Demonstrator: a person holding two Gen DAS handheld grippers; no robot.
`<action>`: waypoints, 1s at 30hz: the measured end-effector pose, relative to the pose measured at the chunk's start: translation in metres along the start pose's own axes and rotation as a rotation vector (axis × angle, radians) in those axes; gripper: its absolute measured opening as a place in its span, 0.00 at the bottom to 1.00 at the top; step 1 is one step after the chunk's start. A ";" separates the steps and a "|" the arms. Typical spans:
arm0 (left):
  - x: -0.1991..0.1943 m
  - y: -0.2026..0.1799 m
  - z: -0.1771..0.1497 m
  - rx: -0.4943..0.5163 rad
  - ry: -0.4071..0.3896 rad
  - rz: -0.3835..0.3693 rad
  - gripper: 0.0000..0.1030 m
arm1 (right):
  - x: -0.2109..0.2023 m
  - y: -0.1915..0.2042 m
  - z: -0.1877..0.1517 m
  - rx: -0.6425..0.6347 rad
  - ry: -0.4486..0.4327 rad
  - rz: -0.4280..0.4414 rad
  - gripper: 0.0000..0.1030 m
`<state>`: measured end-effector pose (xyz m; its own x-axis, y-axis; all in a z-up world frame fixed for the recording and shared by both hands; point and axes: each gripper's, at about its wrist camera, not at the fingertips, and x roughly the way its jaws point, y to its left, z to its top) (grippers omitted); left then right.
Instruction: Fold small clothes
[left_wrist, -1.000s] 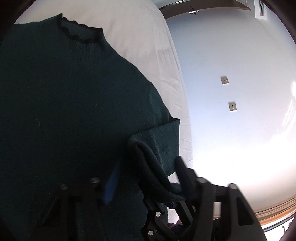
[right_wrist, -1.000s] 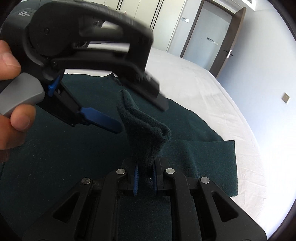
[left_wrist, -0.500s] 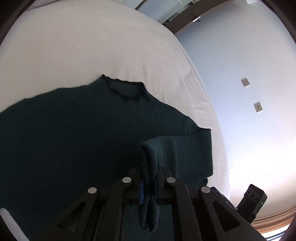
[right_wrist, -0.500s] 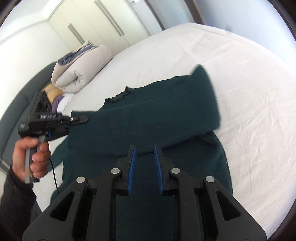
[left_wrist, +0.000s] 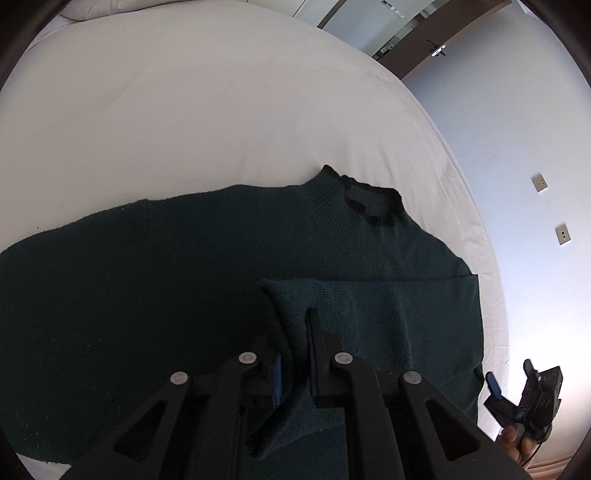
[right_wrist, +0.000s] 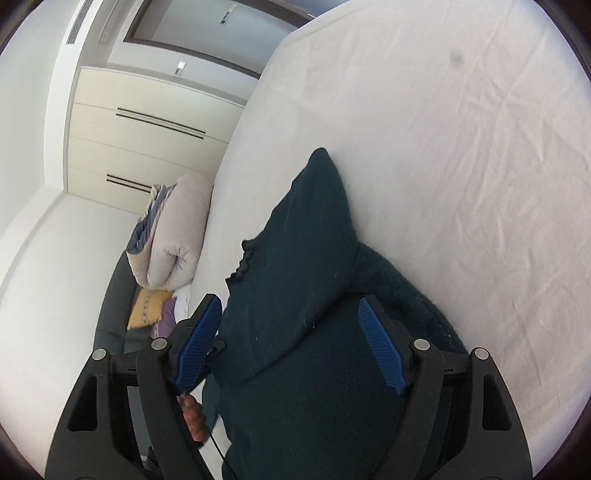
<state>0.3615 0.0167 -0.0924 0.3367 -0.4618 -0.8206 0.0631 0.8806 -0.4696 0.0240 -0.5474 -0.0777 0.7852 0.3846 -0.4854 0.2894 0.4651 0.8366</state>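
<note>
A dark green sweater (left_wrist: 184, 266) with a ribbed collar (left_wrist: 369, 206) lies flat on the white bed (left_wrist: 184, 110). One sleeve (left_wrist: 388, 306) is folded across its body. My left gripper (left_wrist: 293, 332) is shut on that sleeve's cuff, just above the sweater. At the bed's edge in the left wrist view, a hand holds my right gripper (left_wrist: 511, 376). In its own view my right gripper (right_wrist: 291, 343) is rolled sideways over the sweater (right_wrist: 306, 266). Its jaws are opening, and the blue pads (right_wrist: 380, 347) stand wide apart without pressing on the cloth below.
A rolled duvet (right_wrist: 173, 229) and a yellow pillow (right_wrist: 147, 308) sit at the head of the bed. A cream wardrobe (right_wrist: 140, 129) and a door stand beyond. Bare white sheet (right_wrist: 461, 147) stretches past the sweater. A wall with sockets (left_wrist: 539, 182) runs along the bed's side.
The right gripper let go of the cuff, drew back, rolled over and opened wide. The left gripper closed on the cuff and carried the sleeve across the sweater's body.
</note>
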 end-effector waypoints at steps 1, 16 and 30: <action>0.002 0.000 -0.002 0.008 0.004 0.008 0.09 | 0.000 0.003 0.006 -0.005 -0.009 -0.002 0.74; 0.013 0.004 -0.007 -0.007 -0.032 -0.005 0.27 | 0.065 0.056 0.088 -0.064 0.184 0.100 0.74; 0.006 0.013 -0.017 0.014 -0.048 -0.013 0.27 | 0.135 0.033 0.101 -0.061 0.348 0.089 0.73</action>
<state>0.3486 0.0236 -0.1084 0.3802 -0.4682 -0.7977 0.0805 0.8759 -0.4757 0.1950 -0.5607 -0.0903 0.5691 0.6693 -0.4775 0.1865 0.4605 0.8678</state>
